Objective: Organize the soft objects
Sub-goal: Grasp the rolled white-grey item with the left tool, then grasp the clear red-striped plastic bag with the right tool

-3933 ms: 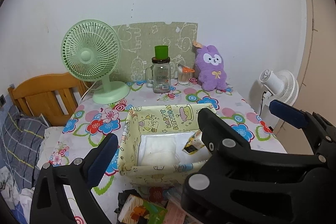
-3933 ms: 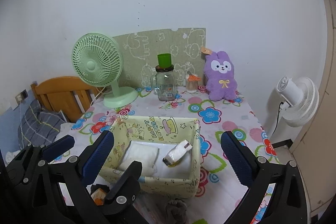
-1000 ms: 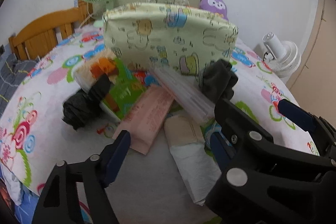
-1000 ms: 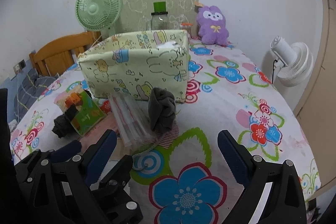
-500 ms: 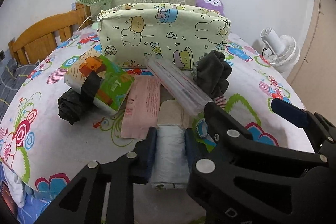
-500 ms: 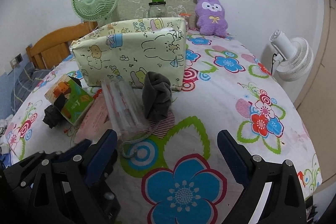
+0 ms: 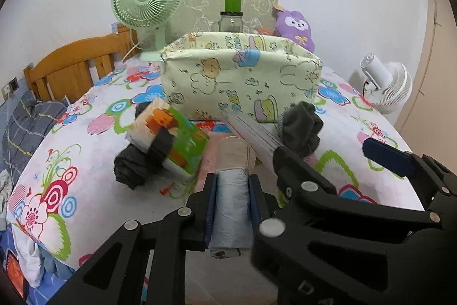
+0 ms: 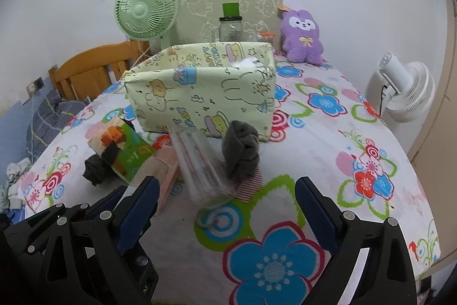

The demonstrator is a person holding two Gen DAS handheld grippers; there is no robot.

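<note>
Between the left claw (image 7: 232,206) pads, pinched tight, pale grey-white plastic roll (image 7: 232,216), beige-wrapped far end, right claw (image 8: 225,215) wide, empty

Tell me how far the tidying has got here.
Barely begun. The fabric bin holds something white at its rim. The left gripper is shut on a grey roll. The dark sock, tissue pack and clear packet lie outside.

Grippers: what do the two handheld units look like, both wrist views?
Left gripper and right gripper match: matte black plastic scissor-style linkages with round silver rivets, and dark blue pads lining the inner faces of the fingers. No cables, hands or sleeves show.
</note>
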